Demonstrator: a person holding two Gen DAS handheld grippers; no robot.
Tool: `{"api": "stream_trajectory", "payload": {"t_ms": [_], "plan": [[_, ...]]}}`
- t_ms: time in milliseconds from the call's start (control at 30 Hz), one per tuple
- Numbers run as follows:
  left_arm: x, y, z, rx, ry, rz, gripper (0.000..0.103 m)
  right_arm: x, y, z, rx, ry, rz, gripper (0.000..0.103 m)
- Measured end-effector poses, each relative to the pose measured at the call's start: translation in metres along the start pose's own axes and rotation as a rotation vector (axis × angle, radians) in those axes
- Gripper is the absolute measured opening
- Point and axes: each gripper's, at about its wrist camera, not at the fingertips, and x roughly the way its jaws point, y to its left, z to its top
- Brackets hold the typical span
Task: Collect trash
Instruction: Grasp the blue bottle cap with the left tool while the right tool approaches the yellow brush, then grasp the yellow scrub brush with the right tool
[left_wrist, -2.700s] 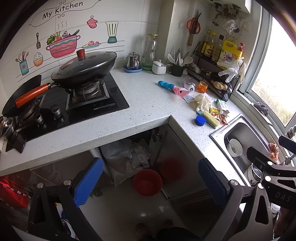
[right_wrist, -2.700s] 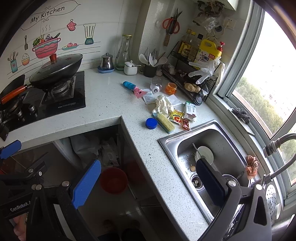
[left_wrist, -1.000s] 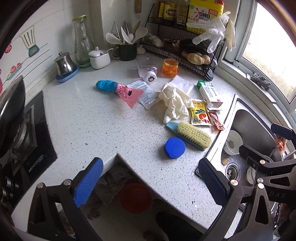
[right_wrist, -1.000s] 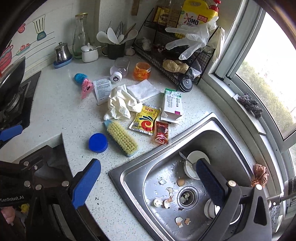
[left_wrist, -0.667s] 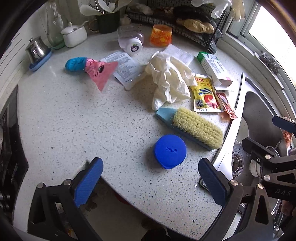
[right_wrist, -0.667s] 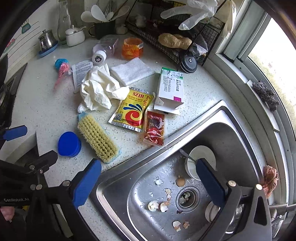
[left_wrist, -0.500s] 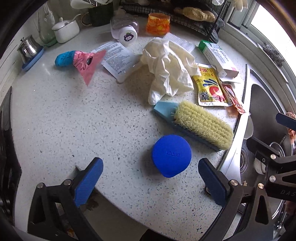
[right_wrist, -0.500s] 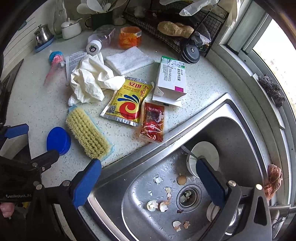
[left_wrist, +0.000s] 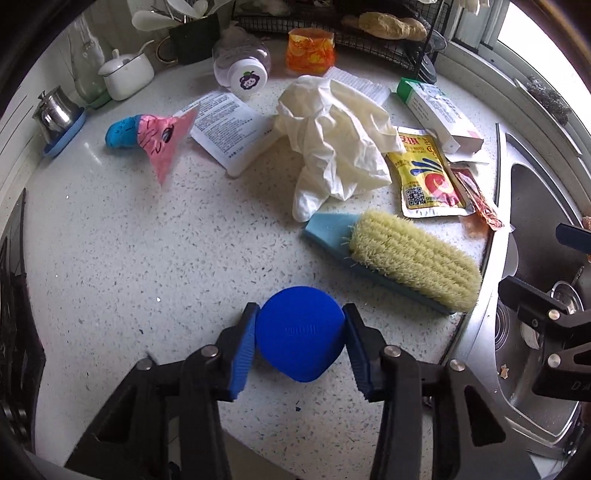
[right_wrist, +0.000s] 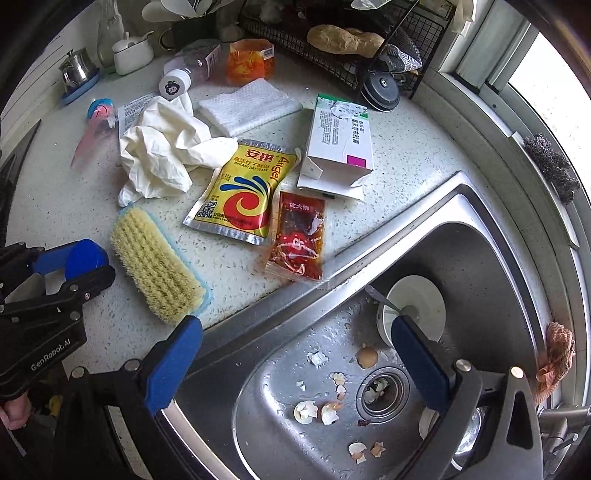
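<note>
A round blue lid (left_wrist: 299, 332) lies on the speckled counter (left_wrist: 129, 258) near its front edge. My left gripper (left_wrist: 300, 332) is closing on it, and both blue pads touch its sides. In the right wrist view the left gripper (right_wrist: 70, 266) and the lid (right_wrist: 86, 254) show at the far left. My right gripper (right_wrist: 295, 350) hangs open over the sink (right_wrist: 480, 240) with nothing between its fingers. Trash lies beyond: a crumpled white glove (left_wrist: 332, 136), a yellow yeast packet (right_wrist: 243, 192), a red sauce sachet (right_wrist: 299, 240), a white box (right_wrist: 340, 144).
A yellow scrub brush (left_wrist: 406, 258) lies right of the lid. A pink and blue wrapper (left_wrist: 147, 136) and a leaflet (left_wrist: 225, 125) lie further back. Eggshell bits (right_wrist: 321, 410) and a white dish (right_wrist: 417, 306) sit in the sink. Jars and a wire rack (right_wrist: 332, 48) line the back.
Both grippers came down from a high view over the kitchen to just above the counter. The left jaws, wide apart half a second ago, have closed onto the blue lid.
</note>
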Motion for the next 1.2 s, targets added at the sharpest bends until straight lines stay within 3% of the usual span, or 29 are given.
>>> {"api": "stream_trajectory", "payload": {"t_ms": [267, 367, 433, 700, 1000, 1100, 1200], "plan": [[-0.047, 0.038, -0.023, -0.112, -0.057, -0.011, 0.043, -0.019, 0.033, 0.019, -0.158, -0.065, 0.139, 0.103], [-0.053, 0.048, -0.028, -0.149, -0.065, 0.001, 0.043, -0.017, 0.05, 0.026, -0.222, -0.067, 0.198, 0.093], [-0.05, 0.052, -0.029, -0.165, -0.069, 0.015, 0.043, -0.01, 0.059, 0.03, -0.244, -0.042, 0.232, 0.093], [-0.036, 0.063, -0.029, -0.193, -0.069, 0.066, 0.043, 0.024, 0.087, 0.038, -0.31, 0.023, 0.239, 0.09], [-0.025, 0.073, -0.033, -0.215, -0.049, 0.049, 0.043, 0.036, 0.117, 0.04, -0.337, 0.049, 0.236, 0.084], [-0.028, 0.073, -0.035, -0.205, -0.049, 0.046, 0.043, 0.032, 0.121, 0.037, -0.322, 0.042, 0.253, 0.075], [-0.035, 0.073, -0.04, -0.199, -0.055, 0.029, 0.043, 0.02, 0.123, 0.029, -0.324, 0.026, 0.266, 0.045]]}}
